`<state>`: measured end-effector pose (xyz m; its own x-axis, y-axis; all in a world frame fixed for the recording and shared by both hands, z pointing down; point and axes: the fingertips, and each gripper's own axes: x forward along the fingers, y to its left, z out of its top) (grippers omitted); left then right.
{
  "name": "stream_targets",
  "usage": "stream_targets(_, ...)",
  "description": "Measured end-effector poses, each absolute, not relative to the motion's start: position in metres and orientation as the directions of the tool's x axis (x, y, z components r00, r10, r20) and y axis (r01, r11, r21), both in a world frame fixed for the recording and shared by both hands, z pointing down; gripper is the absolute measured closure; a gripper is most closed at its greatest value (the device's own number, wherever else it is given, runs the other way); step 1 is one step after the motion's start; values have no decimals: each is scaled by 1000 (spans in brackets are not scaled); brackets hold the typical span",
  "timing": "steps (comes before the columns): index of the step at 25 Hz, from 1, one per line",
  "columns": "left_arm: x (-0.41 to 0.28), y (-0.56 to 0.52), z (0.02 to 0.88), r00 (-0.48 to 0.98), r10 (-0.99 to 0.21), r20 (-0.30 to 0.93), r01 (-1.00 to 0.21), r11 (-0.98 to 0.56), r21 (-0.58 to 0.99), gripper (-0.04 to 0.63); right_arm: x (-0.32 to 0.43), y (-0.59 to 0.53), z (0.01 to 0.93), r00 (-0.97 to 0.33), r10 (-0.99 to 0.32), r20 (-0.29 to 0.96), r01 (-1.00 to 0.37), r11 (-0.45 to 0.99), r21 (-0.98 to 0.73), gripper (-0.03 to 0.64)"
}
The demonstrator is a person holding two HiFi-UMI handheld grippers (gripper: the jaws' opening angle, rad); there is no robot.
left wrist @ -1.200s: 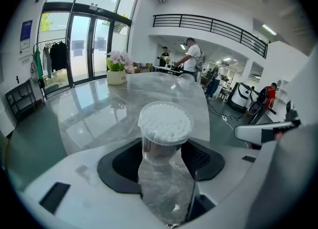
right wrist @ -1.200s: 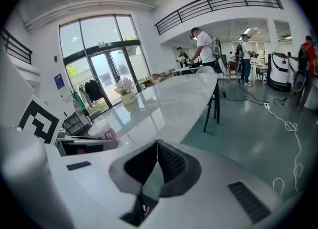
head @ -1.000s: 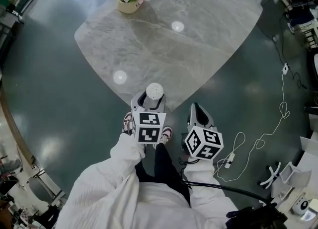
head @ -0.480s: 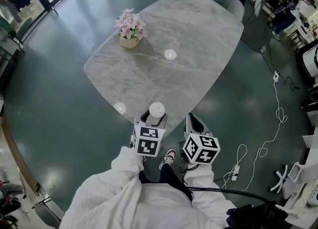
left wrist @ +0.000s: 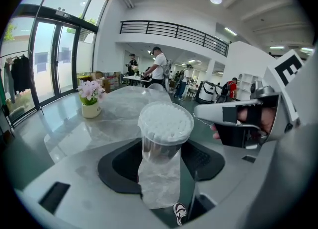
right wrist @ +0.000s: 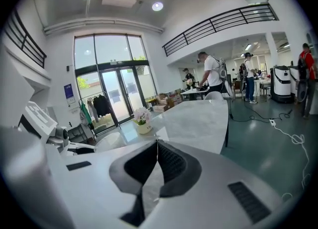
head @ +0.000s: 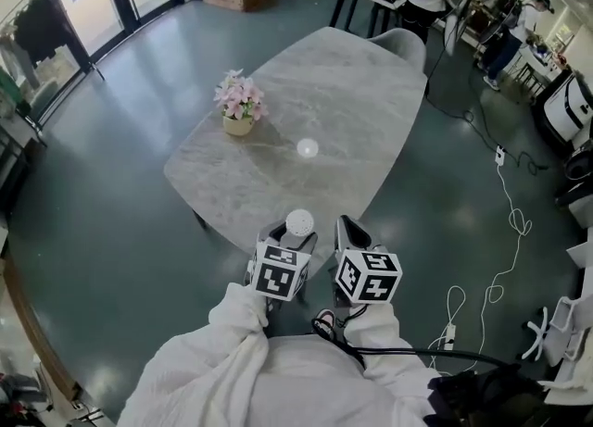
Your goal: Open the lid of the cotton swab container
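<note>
My left gripper (head: 283,236) is clamped on the clear body of the cotton swab container (head: 299,223), upright between its jaws. The lid (left wrist: 165,122) looks still seated over the white swabs, so I judge the whole opening is left to do. My right gripper (head: 349,228) sits just right of it, jaws pressed together on nothing, clear of the lid. Only the left gripper view shows the pads gripping below the lid; the head view gives just the white top, and the right gripper view only 2 closed jaws with the table (right wrist: 198,118) ahead.
</note>
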<state>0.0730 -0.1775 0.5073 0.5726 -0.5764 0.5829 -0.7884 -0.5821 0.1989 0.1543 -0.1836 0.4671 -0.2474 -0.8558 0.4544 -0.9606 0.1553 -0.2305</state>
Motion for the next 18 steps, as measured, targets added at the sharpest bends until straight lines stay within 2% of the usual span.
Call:
stream_targets(12,86,-185,491,596,-546,589,-754,-633,176,348,166,-182,445,-241,-867,436,-964,163,-209,555)
stream_targets(18,82,-184,500,657,-421,625,-675,-698,240,348,153,-180,446,-311,-849,427,-944,224,-242,555)
